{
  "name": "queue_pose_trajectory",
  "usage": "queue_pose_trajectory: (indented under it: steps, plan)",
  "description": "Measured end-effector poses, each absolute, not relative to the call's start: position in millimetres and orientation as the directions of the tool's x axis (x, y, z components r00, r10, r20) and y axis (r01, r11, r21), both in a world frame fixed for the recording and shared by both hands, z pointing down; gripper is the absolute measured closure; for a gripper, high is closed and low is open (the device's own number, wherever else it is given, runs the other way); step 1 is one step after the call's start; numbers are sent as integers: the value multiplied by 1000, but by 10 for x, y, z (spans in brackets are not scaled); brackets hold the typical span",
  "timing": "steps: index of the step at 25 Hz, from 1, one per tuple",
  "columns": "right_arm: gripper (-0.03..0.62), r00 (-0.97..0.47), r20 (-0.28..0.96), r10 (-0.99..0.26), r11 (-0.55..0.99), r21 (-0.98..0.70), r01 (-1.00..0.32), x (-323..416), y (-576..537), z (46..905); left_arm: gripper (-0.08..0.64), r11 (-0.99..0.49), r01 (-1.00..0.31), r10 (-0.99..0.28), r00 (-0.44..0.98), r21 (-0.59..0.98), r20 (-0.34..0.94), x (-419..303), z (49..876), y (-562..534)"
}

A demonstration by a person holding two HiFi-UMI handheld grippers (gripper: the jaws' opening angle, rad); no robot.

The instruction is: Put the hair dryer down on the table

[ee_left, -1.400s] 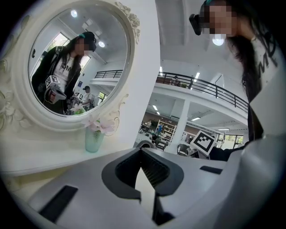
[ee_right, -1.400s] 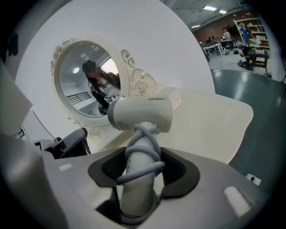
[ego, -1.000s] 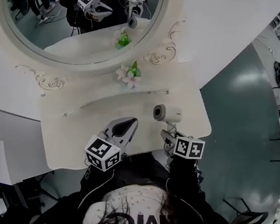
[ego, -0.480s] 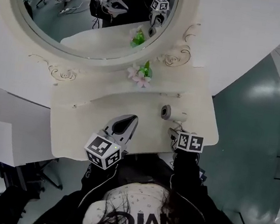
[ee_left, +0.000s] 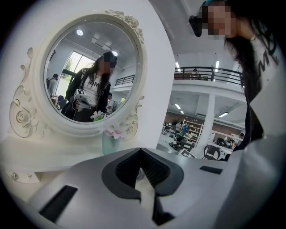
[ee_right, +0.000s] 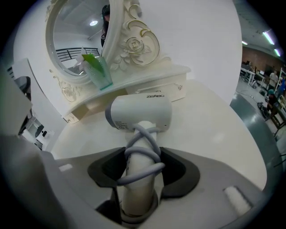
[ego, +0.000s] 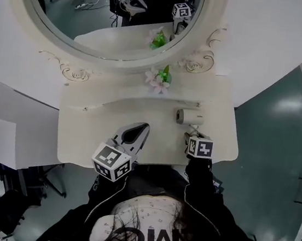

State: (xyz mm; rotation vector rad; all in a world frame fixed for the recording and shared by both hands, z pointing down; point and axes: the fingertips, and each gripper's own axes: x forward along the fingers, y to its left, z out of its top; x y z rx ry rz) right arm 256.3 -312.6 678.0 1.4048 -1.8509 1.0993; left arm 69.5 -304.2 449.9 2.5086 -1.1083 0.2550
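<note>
Head view: your right gripper [ego: 192, 138] is out over the table [ego: 88, 136] on its 3 o'clock side, marker cube toward you, jaws aimed at 12. It's clamped on the hair dryer [ego: 190, 117] by the handle. In the right gripper view both pads sit against the white handle, w/ the grey cord [ee_right: 142, 150] wound round it in loops right btw the jaws. Dryer body sits at 12 o'clock from the gripper, barrel lying crosswise, open end facing 9 o'clock. It's low over the tabletop, near the raised back ledge [ego: 121, 94]; can't tell if the body touches the surface.

Your left gripper [ego: 141, 128] hangs near the front edge, approx. 8 o'clock from the dryer and well apart from it, pointing at 1 o'clock. Left gripper view: tips pressed together, nothing pinched btw them, just the table beyond.

Flowers in a vase [ego: 159, 79] stand on the ledge at 11 o'clock from the dryer, under the oval mirror [ego: 108, 23] w/ its carved frame. Mirror shows both grippers & the flowers in reflection. You're at the 6 o'clock edge of the table, dark sleeve [ego: 201, 179] behind the right gripper.
</note>
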Motion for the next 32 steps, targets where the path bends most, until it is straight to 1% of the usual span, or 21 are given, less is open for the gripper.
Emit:
queue_pose_trajectory:
  steps: [9,15,25,27,32]
  plan:
    - [360,-226,837,-499,132,-184,-974,2563,-3279,6853,560,-602,-754,-682,657,263,321,620,4495,-3050]
    - [360,-210,831,-515,131,-166,-977,2552,-3277,6844,560,-605,-752,-679,659,261,323,605,4492,-3071]
    - [351,-226,822,-523,132,-184,-974,2536,-3276,6839,560,-628,-732,-658,681,264,323,609,4496,-3064]
    - [310,-230,819,-525,115,-199,-973,2551,-3269,6819,560,-629,-731,-657,682,265,323,579,4496,-3057]
    - [308,-234,804,-547,84,-225,-971,2635,-3220,6708,560,-629,-730,-655,682,267,324,485,4510,-3035]
